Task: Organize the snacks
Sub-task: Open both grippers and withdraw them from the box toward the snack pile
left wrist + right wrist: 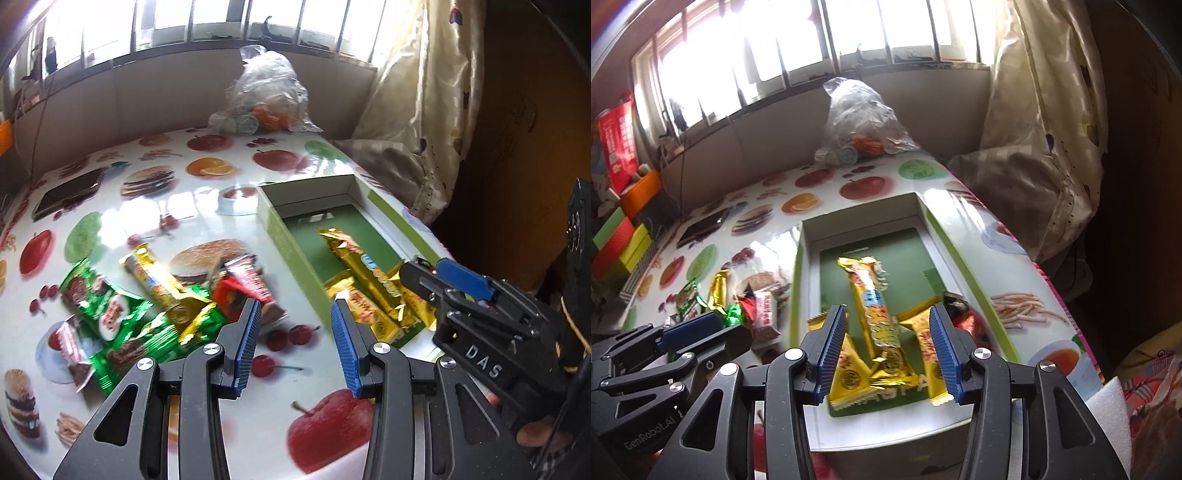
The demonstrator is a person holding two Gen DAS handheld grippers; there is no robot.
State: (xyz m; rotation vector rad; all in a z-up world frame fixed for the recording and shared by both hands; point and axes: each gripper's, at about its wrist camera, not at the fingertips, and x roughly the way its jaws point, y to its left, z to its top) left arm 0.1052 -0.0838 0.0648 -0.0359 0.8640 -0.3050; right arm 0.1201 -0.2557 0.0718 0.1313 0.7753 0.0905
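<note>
Lower centre of both views, our left gripper (pixel 295 325) and right gripper (pixel 888 347) hung open and empty; the light, slippery gold foil snack bars (pixel 873 310) in the shallow green cardboard box (pixel 798 280) looked best pinched mid-length.

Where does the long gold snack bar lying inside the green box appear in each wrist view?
Left wrist view: long gold snack bar right of centre, running diagonally inside the green box.
Right wrist view: at centre, pointing away, above the right gripper.
Shared landmark: clear plastic bag by the window.
</note>
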